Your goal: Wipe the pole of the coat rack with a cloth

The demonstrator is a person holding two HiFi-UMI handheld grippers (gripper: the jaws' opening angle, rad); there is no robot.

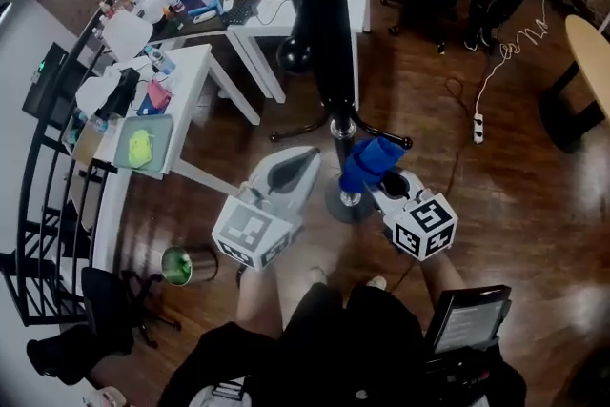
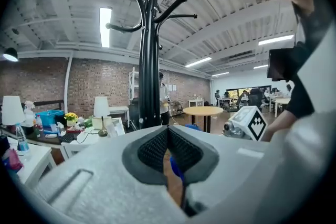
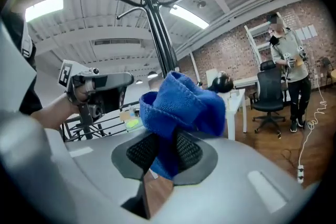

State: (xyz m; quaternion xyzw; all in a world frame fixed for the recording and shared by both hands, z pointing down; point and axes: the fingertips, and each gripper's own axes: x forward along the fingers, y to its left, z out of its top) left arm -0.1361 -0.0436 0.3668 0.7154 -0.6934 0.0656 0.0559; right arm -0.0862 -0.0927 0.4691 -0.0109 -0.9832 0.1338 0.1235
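The black coat rack pole (image 1: pixel 329 33) rises in the middle of the head view, with its round base (image 1: pixel 335 207) on the wooden floor. My right gripper (image 1: pixel 374 174) is shut on a bunched blue cloth (image 1: pixel 370 162), held just right of the pole's lower end; whether it touches the pole I cannot tell. In the right gripper view the cloth (image 3: pixel 178 107) bulges over the jaws, with the pole (image 3: pixel 160 34) behind it. My left gripper (image 1: pixel 307 157) hangs left of the pole, shut and holding nothing. The left gripper view shows the pole (image 2: pixel 151 71) straight ahead.
White tables (image 1: pixel 195 62) crowded with small items stand at the left and back. A green-topped bin (image 1: pixel 176 265) sits on the floor at lower left. A power strip (image 1: pixel 478 124) with a cable and a round table (image 1: pixel 591 52) lie to the right. A person (image 3: pixel 289 60) stands by an office chair (image 3: pixel 268 94).
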